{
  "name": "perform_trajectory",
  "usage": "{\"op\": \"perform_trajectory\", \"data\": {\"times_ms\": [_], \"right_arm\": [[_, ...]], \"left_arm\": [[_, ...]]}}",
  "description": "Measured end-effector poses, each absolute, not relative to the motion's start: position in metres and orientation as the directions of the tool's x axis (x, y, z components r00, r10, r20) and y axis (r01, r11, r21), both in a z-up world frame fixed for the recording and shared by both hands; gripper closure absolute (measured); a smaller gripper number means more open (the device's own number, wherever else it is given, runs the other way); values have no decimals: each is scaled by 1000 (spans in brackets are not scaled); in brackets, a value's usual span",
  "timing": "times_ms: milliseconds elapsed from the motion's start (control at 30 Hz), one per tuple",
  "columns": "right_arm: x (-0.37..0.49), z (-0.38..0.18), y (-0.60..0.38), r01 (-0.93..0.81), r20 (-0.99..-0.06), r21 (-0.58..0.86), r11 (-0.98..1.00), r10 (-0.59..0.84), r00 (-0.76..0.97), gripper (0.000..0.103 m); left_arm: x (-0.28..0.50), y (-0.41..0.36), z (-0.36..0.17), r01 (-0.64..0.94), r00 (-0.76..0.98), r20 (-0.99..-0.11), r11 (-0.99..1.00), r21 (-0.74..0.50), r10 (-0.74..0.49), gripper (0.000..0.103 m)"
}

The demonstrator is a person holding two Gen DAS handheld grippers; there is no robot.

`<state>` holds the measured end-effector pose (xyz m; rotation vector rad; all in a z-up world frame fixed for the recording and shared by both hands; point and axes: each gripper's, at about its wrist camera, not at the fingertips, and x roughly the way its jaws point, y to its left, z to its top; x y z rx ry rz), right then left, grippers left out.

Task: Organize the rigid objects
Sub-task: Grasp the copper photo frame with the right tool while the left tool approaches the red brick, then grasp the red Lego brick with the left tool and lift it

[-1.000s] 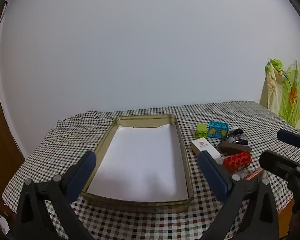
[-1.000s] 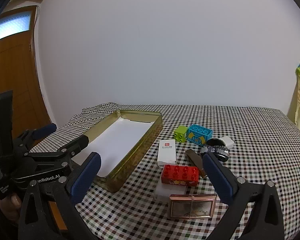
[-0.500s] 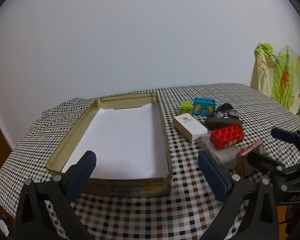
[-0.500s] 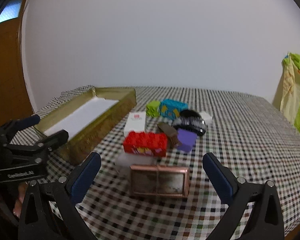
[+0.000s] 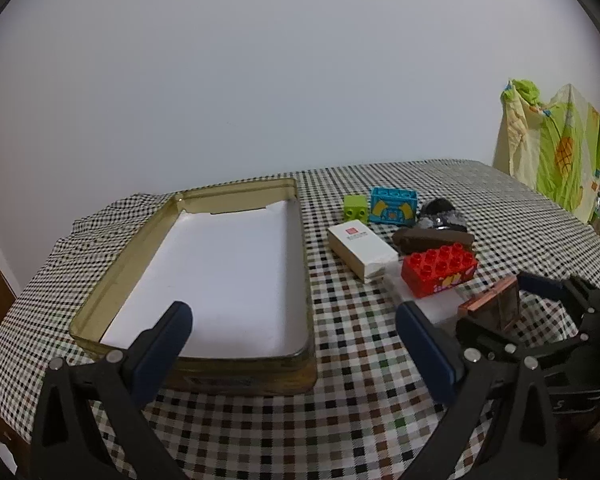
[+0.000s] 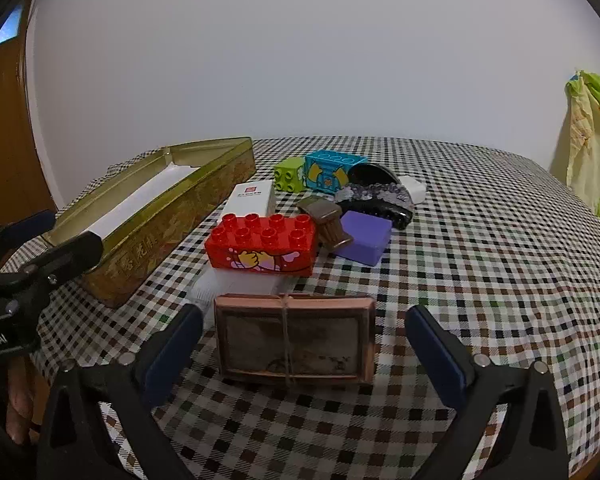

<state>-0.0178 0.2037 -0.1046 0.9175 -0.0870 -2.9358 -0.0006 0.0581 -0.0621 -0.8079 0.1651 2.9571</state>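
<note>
A gold tin tray point(image 5: 100, 300) point(image 6: 168, 220) lined with white paper lies on the checked tablecloth. To its right is a cluster: white box point(image 5: 360, 246) point(image 6: 252, 198), red brick point(image 5: 440, 276) point(image 6: 264, 246), green brick point(image 5: 355, 207) point(image 6: 289, 174), blue brick point(image 5: 393, 211) point(image 6: 330, 172), brown piece point(image 6: 326, 220), purple block point(image 6: 364, 236), dark glittery object point(image 6: 374, 200). A copper-framed tin point(image 6: 294, 340) point(image 5: 496, 312) stands between the open fingers of my right gripper point(image 6: 300, 340), untouched. My left gripper point(image 5: 294, 340) is open over the tray's near edge.
A clear plastic box point(image 6: 236, 284) lies under the red brick. A green and yellow cloth point(image 5: 556, 160) hangs at the far right. A wooden door point(image 6: 8, 120) is at left. The tablecloth point(image 6: 480, 260) spreads to the right of the cluster.
The right gripper has moved forward and down, so its fingers now flank the copper-framed tin. The left gripper has shifted slightly; the tray looks a little farther.
</note>
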Motion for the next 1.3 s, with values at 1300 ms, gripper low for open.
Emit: {"op": "perform_trajectory", "data": {"times_ms": [1300], "right_arm": [[-21, -75, 306, -150, -448, 182, -972, 54, -892, 25]], "left_arm": [[-67, 165, -79, -209, -752, -651, -974, 81, 107, 0]]}}
